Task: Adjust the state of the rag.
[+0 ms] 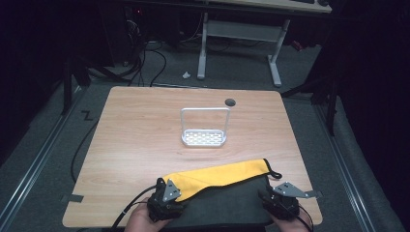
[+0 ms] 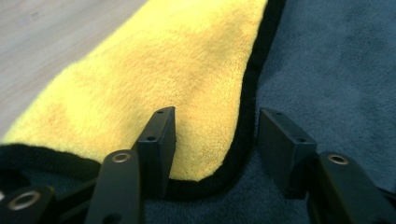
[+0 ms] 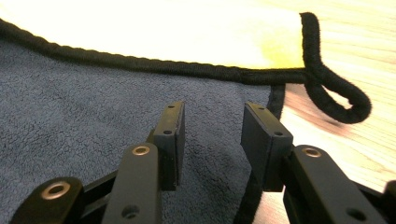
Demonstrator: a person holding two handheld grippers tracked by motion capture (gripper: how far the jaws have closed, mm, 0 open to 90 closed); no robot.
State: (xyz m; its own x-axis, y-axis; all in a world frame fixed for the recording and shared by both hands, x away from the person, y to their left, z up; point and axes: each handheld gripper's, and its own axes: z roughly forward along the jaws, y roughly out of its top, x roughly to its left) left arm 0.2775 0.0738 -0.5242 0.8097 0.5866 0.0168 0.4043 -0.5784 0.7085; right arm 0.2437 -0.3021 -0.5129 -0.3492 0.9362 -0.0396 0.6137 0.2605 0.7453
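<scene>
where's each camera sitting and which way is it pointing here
High view: above the near side, looking forward and down on the table, rack and cloth; both hands with left tool and right tool at bottom.
Left gripper view: on the left tool, looking along open jaws at the cloth's yellow corner.
Right gripper view: on the right tool, facing grey cloth, black hem and loop.
All share the cloth.
</scene>
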